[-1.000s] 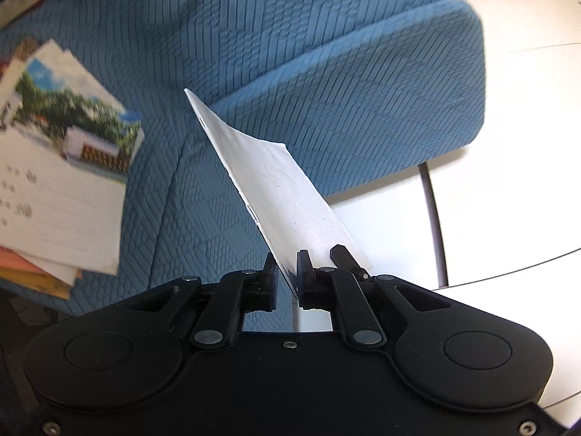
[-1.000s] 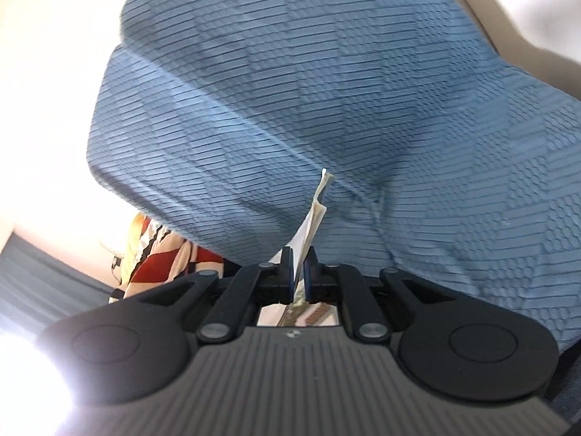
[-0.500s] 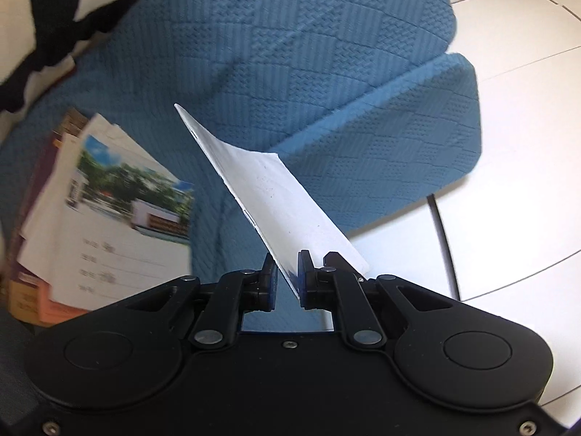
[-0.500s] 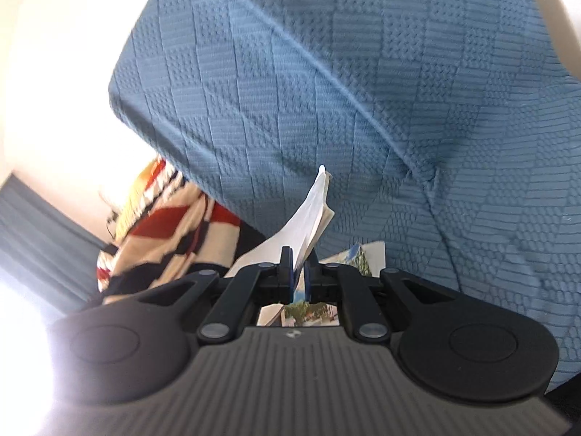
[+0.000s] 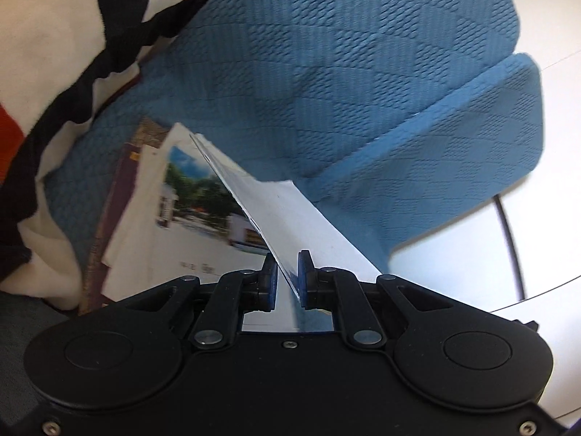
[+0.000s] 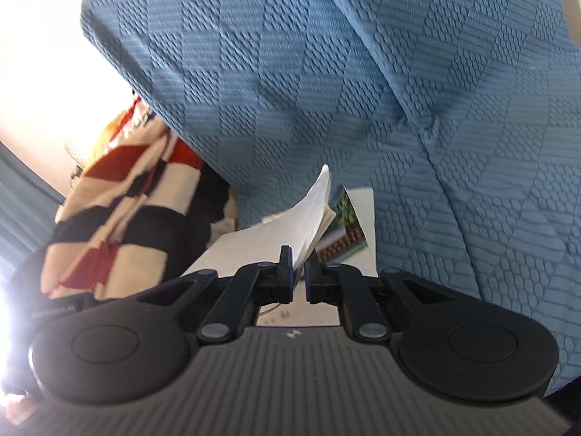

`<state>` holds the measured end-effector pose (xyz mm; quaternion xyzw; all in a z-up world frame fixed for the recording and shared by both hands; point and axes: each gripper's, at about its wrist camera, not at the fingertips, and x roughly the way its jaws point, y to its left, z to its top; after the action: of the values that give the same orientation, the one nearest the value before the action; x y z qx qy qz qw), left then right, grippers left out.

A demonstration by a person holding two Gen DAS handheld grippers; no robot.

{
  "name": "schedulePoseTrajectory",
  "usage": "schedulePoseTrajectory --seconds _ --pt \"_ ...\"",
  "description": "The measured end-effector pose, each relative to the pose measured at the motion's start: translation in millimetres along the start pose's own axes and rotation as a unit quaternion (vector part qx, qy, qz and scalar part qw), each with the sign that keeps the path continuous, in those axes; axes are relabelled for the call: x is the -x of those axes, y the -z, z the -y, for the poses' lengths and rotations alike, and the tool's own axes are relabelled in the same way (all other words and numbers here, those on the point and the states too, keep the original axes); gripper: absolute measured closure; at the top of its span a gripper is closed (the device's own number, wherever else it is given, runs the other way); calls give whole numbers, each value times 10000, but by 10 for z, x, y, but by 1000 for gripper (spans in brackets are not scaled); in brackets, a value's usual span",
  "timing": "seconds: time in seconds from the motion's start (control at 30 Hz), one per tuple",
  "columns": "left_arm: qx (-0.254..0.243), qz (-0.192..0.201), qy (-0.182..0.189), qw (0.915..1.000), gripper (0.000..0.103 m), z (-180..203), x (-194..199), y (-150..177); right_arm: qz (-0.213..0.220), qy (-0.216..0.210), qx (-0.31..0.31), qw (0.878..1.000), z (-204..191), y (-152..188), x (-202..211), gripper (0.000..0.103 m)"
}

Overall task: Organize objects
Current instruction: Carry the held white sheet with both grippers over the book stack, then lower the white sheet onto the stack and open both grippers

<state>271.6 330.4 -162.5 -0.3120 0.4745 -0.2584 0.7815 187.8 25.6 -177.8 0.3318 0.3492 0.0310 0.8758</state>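
A blue quilted sofa fills the background, a striped blanket bunched at its left. The left gripper tilts downward, clamped on a thin white booklet slanting above a stack of papers. The right gripper, angled likewise, pinches the same booklet's curled white pages.

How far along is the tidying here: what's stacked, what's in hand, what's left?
Done: a pile of booklets already lies on the blue sofa cushion. In hand: the left tool and right tool each pinch an edge of a thin white booklet, held above that pile. Left: lowering it onto the pile and letting go. Whether more items wait elsewhere isn't visible.
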Motion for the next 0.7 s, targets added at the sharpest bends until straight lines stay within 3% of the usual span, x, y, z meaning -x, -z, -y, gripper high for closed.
schedulePoseTrajectory --seconds 0.3,0.4,0.53,0.6,0.63,0.67,0.7 --pt "-336 -144 -774 9963 94 -124 -185 70 -472 382 197 9980 46 206 -242 91" --pt "-224 -243 -852 9958 95 -217 -232 83 -660 446 208 9966 70 250 -288 91" --pt "-167 -274 -950 9950 88 -297 -238 127 -788 561 337 9947 83 290 -302 91" --pt "-184 -257 -975 9947 76 -292 -211 138 -900 571 307 9938 93 293 -293 90" --pt "-206 -242 -988 9946 61 -279 -195 140 -943 581 289 9934 100 296 -284 89" --pt "-257 -208 -1012 9943 54 -255 -175 145 -973 593 262 9931 107 296 -269 87" --pt "-328 -167 -1042 9939 53 -220 -149 156 -998 612 243 9928 113 298 -252 86"
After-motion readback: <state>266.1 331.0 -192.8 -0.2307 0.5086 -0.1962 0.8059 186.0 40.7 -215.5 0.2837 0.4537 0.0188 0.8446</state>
